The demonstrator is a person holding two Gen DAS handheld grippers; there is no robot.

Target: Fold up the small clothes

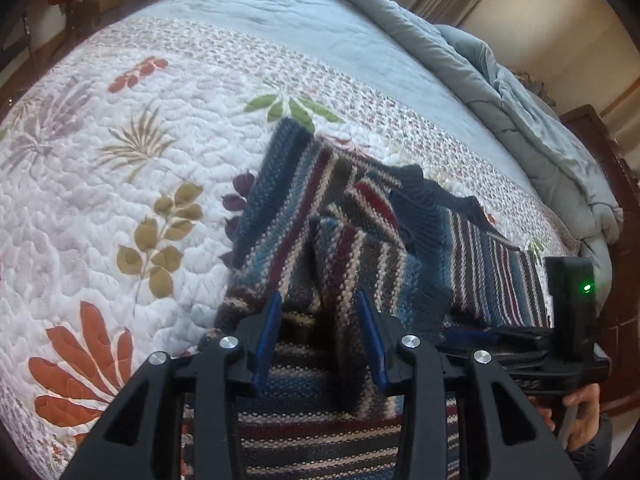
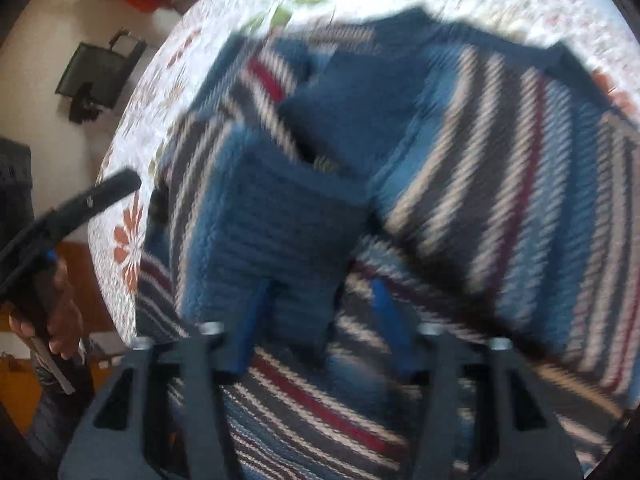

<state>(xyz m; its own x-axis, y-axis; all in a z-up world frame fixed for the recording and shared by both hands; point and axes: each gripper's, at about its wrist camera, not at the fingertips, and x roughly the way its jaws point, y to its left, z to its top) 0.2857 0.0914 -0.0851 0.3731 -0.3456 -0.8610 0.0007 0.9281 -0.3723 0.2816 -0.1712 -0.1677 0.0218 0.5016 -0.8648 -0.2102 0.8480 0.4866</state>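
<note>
A striped knit sweater [image 1: 360, 216] in blue, dark red, grey and cream lies bunched on the quilted bedspread [image 1: 100, 184]. My left gripper [image 1: 318, 300] is open, its blue pads apart with a fold of the sweater's sleeve between them. The right gripper's body shows at the right of the left wrist view [image 1: 568, 320]. In the blurred right wrist view my right gripper [image 2: 320, 284] is open over the sweater [image 2: 500, 160], a blue sleeve fold [image 2: 272, 220] between its fingers. The left gripper shows at its left edge [image 2: 92, 200].
A grey-blue duvet [image 1: 500, 80] is heaped along the far side of the bed. A dark wooden bed frame [image 1: 592, 140] stands at the right. The floor and a black object [image 2: 96, 76] lie past the bed's left edge.
</note>
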